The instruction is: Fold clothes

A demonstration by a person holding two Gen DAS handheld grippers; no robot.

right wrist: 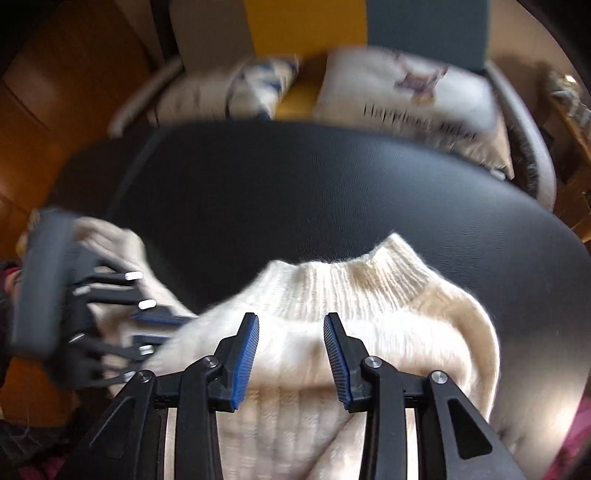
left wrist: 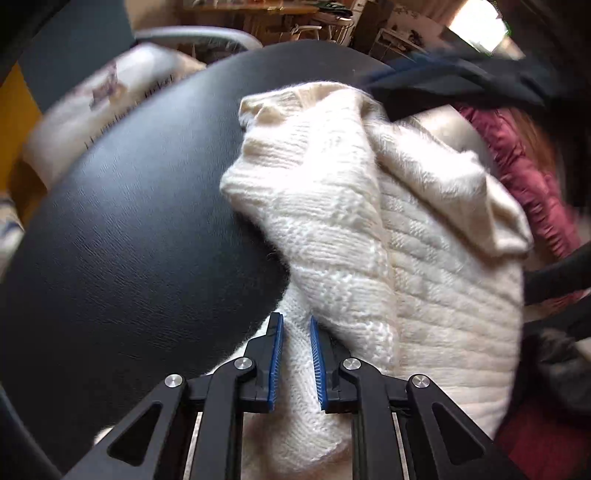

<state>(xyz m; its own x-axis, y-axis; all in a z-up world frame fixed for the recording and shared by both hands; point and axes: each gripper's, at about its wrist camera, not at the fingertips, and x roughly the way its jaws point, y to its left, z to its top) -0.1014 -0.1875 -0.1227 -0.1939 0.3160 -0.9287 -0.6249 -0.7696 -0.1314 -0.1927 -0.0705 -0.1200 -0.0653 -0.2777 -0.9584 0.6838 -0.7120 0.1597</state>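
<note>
A cream knitted sweater (left wrist: 388, 240) lay bunched on a round black leather-textured surface (left wrist: 129, 221), filling the right and lower centre of the left wrist view; its ribbed collar (right wrist: 373, 280) sat mid-frame in the right wrist view. The left gripper (left wrist: 296, 363) pointed down at the lower centre, its blue pads narrowly parted with a fold of the knit running between them; whether the pads pressed on it could not be told. The right gripper (right wrist: 291, 360) hung over the sweater's body below the collar, its jaws well apart and holding nothing.

Beyond the surface's far edge lay a white cushion with dark lettering (right wrist: 410, 99) and a blue-patterned cushion (right wrist: 258, 85), against grey and yellow panels (right wrist: 306, 26). Wooden flooring (right wrist: 33, 122) showed at the left. A dark red quilted garment (left wrist: 524, 166) lay at the right edge of the left wrist view.
</note>
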